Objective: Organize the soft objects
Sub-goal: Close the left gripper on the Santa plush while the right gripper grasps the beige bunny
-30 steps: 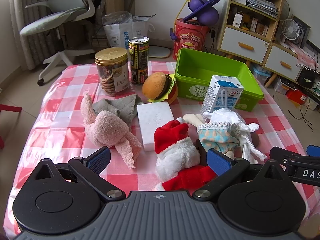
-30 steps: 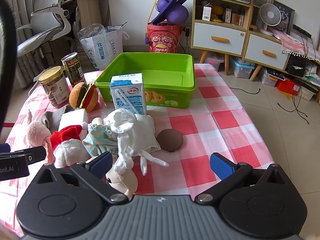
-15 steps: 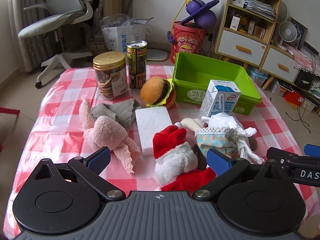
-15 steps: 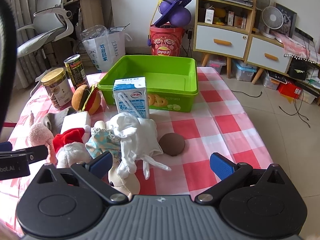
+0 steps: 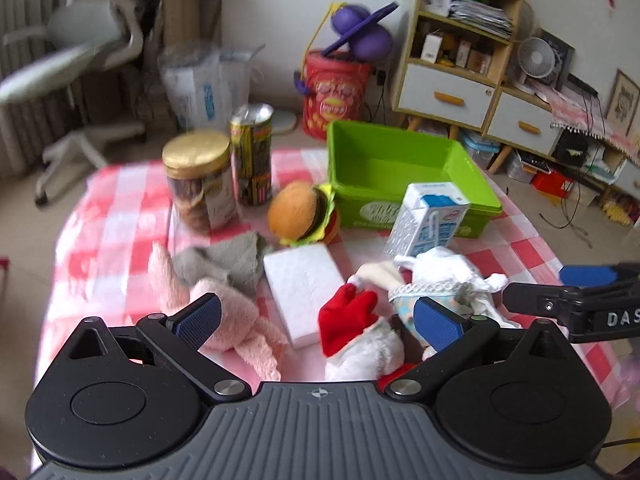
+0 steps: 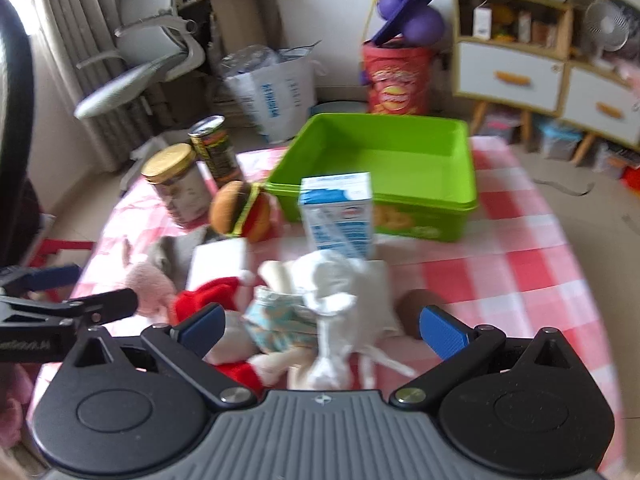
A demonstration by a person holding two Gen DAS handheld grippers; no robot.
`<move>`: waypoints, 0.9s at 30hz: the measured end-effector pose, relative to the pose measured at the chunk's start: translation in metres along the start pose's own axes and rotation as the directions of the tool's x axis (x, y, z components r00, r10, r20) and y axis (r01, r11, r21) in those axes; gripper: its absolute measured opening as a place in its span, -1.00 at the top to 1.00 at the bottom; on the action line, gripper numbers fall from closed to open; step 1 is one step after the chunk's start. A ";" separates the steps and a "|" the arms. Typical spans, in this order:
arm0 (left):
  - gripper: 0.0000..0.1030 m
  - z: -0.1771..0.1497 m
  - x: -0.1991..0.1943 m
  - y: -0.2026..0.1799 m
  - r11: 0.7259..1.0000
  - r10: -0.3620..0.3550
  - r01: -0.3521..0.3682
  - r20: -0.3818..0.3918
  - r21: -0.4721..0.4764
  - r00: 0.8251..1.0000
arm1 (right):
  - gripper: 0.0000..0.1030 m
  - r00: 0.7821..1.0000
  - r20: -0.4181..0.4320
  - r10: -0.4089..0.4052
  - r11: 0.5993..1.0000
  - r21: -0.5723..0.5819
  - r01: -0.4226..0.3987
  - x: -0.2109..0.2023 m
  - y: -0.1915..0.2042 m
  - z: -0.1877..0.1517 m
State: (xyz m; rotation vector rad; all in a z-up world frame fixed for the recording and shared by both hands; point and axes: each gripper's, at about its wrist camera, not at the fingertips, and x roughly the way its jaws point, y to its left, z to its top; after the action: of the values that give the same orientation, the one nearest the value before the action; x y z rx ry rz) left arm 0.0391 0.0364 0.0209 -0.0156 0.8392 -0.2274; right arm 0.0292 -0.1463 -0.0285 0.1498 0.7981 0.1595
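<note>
Soft things lie on the checked table: a pink plush rabbit [image 5: 224,316], a grey cloth [image 5: 224,264], a plush burger [image 5: 300,216], a Santa plush [image 5: 356,328], a doll in a patterned dress [image 6: 280,320] and a white cloth bundle [image 6: 340,292]. An empty green bin [image 5: 400,172] stands behind them. My left gripper [image 5: 316,320] is open above the rabbit and Santa. My right gripper [image 6: 320,328] is open above the doll and white bundle, holding nothing.
A milk carton [image 6: 340,216], a white foam block [image 5: 304,284], a biscuit jar [image 5: 200,184], a can [image 5: 252,152] and a brown round pad [image 6: 412,308] share the table. An office chair, a red bucket and shelves stand beyond.
Both grippers have moved forward and lower over the toys, so the objects look larger. Both stay open. Nothing on the table has moved.
</note>
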 end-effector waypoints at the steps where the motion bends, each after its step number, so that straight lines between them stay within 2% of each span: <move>1: -0.90 0.000 0.005 0.007 1.000 -0.012 0.012 -0.019 -0.017 1.000 | -0.56 1.000 -0.004 0.019 1.000 0.020 -0.019 0.005 -0.002 -0.002; 3: -0.86 -0.002 0.012 0.018 0.999 -0.037 0.036 -0.040 -0.027 0.999 | -0.56 0.999 -0.026 0.027 0.998 0.055 -0.026 0.016 -0.006 -0.008; 5: -0.84 -0.003 0.017 0.028 0.999 -0.032 0.031 -0.051 -0.031 0.998 | -0.54 0.997 -0.078 0.006 0.999 0.036 -0.003 0.029 -0.003 -0.011; 7: -0.82 -0.005 0.020 0.038 0.998 -0.047 0.044 -0.059 -0.048 0.997 | -0.47 0.996 -0.093 -0.006 1.000 0.019 0.008 0.035 -0.002 -0.015; 11: -0.74 -0.012 0.028 0.048 0.987 -0.136 0.125 -0.101 -0.105 0.986 | -0.37 0.985 -0.162 0.055 0.993 0.111 -0.037 0.046 -0.014 -0.021; 14: -0.65 -0.017 0.032 0.041 0.979 -0.189 0.178 -0.114 -0.096 0.975 | -0.27 0.978 -0.194 0.078 0.985 0.164 -0.046 0.054 -0.023 -0.025; 18: -0.53 -0.024 0.039 0.027 0.972 -0.232 0.225 -0.120 -0.073 0.965 | -0.23 0.972 -0.211 0.106 0.976 0.210 -0.060 0.061 -0.030 -0.030; 20: -0.40 -0.028 0.045 0.021 0.966 -0.257 0.249 -0.130 -0.074 0.958 | -0.07 0.966 -0.225 0.124 0.970 0.235 -0.070 0.066 -0.034 -0.032; 27: -0.23 -0.039 0.067 0.007 0.949 -0.308 0.293 -0.151 -0.114 0.939 | 0.13 0.949 -0.262 0.175 0.949 0.303 -0.091 0.076 -0.039 -0.042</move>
State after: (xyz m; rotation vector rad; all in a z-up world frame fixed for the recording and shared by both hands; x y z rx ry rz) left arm 0.0549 0.0322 -0.0553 -0.2140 1.0140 -0.4846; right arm 0.0541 -0.1664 -0.1184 0.4666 1.0998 0.1960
